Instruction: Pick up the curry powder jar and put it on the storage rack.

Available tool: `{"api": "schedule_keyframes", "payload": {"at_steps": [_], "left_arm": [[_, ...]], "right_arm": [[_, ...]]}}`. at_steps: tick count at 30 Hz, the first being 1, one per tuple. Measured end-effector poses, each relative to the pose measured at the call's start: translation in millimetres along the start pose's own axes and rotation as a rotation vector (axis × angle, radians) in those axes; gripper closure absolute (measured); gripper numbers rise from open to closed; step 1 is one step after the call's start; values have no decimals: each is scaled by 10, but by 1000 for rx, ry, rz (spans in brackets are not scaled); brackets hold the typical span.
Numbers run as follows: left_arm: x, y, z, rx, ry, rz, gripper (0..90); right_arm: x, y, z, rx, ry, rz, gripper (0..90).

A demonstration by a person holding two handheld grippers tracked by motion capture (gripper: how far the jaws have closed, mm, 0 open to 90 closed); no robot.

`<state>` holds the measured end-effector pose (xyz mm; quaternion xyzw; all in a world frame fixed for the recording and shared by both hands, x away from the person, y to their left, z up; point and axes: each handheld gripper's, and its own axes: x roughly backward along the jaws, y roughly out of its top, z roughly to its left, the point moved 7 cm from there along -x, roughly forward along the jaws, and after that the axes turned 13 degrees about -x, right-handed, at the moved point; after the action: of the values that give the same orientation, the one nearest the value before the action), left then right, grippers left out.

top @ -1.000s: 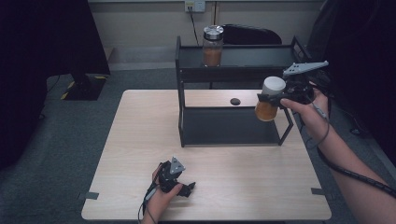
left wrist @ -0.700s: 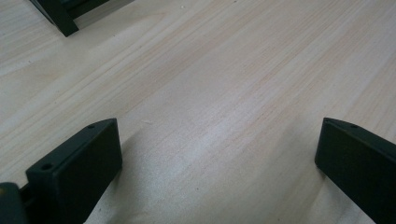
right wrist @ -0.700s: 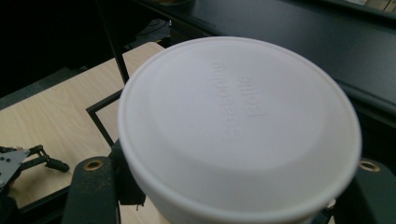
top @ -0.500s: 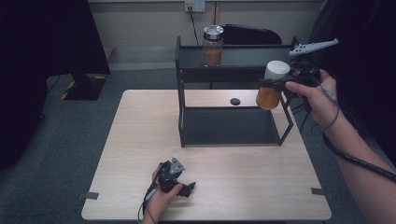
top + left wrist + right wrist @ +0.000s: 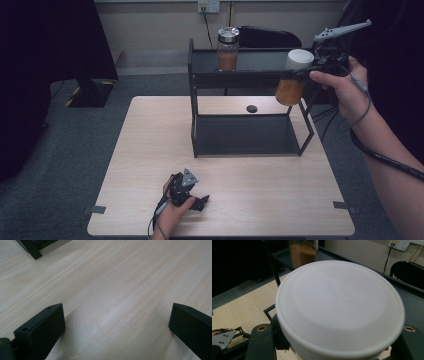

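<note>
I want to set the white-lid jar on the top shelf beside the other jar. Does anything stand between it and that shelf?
Nothing visible does. The white-lid jar, held in the right hand-held gripper, hangs at the right front edge of the top shelf. The other jar stands farther left, with bare shelf between them.

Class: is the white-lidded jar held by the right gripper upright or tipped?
Upright: the white-lidded jar hangs lid-up in the right gripper, beside the shelf rack.

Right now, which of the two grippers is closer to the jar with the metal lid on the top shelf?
The right. The right gripper holds a white-lidded jar up at shelf height, just right of the metal-lidded jar. The left gripper rests low on the table near its front edge.
</note>
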<state>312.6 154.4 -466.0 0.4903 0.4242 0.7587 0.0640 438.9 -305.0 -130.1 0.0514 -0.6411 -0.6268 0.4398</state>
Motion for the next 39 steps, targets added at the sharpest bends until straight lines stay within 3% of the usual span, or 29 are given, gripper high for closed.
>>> {"api": "schedule_keyframes", "payload": {"at_steps": [22, 39], "left_arm": [[1, 1, 1, -1, -1, 1, 1], [0, 0, 0, -1, 0, 1, 0]], "right_arm": [[109, 430, 97, -5, -48, -37, 342], [-34, 724, 111, -4, -114, -41, 341]]}}
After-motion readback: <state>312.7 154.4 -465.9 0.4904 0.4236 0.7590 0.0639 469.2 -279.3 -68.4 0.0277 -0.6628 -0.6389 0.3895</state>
